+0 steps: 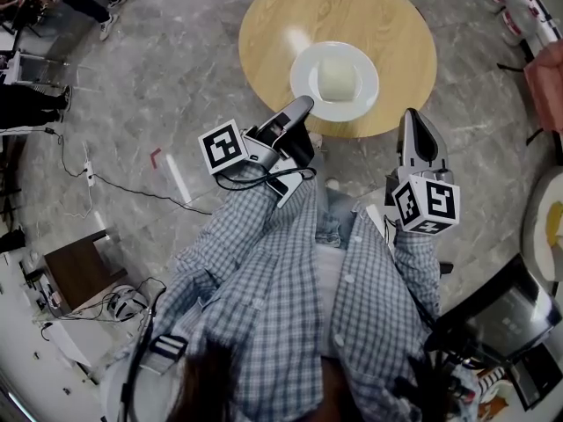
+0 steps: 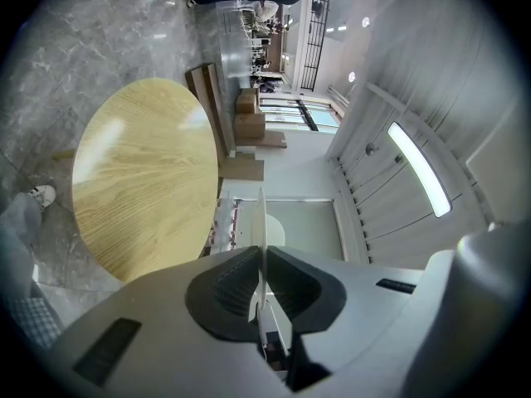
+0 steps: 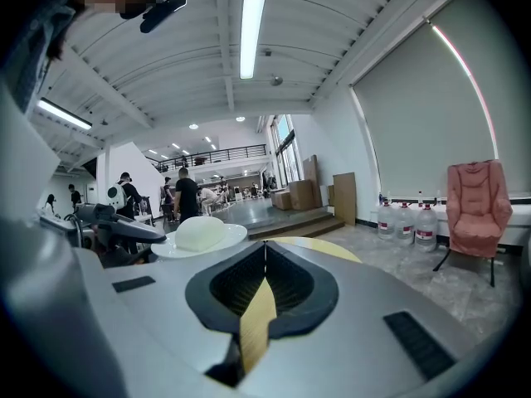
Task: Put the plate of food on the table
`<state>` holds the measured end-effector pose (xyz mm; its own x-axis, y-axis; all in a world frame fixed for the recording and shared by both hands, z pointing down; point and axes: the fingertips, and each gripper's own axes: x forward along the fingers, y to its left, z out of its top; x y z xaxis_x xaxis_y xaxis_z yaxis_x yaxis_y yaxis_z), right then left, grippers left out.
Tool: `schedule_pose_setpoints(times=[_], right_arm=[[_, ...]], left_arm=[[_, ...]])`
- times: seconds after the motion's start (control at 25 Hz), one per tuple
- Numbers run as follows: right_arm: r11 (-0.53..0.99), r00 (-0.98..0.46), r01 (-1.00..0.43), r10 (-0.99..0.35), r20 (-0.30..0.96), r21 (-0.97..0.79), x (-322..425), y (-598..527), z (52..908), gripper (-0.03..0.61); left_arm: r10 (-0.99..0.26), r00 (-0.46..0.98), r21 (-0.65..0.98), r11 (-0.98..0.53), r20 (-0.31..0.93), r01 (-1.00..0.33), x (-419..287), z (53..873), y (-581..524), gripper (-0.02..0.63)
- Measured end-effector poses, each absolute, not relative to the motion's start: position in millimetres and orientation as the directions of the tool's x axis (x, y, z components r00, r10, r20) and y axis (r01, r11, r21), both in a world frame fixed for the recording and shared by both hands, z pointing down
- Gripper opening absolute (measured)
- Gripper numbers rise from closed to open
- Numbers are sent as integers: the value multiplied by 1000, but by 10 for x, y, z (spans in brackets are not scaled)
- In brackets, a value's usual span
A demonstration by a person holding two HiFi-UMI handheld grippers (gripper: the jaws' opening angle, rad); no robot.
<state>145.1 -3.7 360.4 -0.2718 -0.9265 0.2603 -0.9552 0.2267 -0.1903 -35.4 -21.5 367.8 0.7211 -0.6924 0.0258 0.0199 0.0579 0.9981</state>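
My left gripper (image 1: 302, 104) has its jaws closed hard on the near rim of the plate (image 1: 308, 84). In the left gripper view the thin white edge runs straight between the ribbed dark pads. I hold it by the rim, I think, so that the dish rides level and the food (image 1: 336, 77) does not slide off. The food is a pale, smooth, rounded lump, rather like a steamed bun, sitting at the plate's middle. The plate itself is round, glossy and shallow, with a broad flat rim that gives the pads something to bite.

It hangs over the near part of the desk (image 1: 281, 16), a round top of light wood with fine grain and a soft sheen. In the left gripper view the wood lies off to one side of the plate's edge and does not meet it, so I judge the plate is not yet set down.

My right gripper (image 1: 413, 120) points at the desk's near edge, apart from the plate, with its jaws pressed together and nothing between them. One grip seems enough for so light a dish.
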Motion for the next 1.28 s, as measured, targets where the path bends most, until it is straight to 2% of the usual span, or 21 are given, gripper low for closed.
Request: schedule_pose_setpoints(times=[0.32,0.84,1.28], right_arm=[[223,-271,-955,-922,278,-194,1669,-505,3540,8],[221,-267,-960,-909,320,-175,1654,-425,3661,8],[224,-296,-943,-902,313,-247,1615,-527,3712,8]], left_arm=[[-686,727,999,40,14,19,-79,3559,-755,26],[-681,732,999,24,-4,28,-57,3650,-809,26],[-655,756,1000,12,-11,25,4,3757,-862,26]])
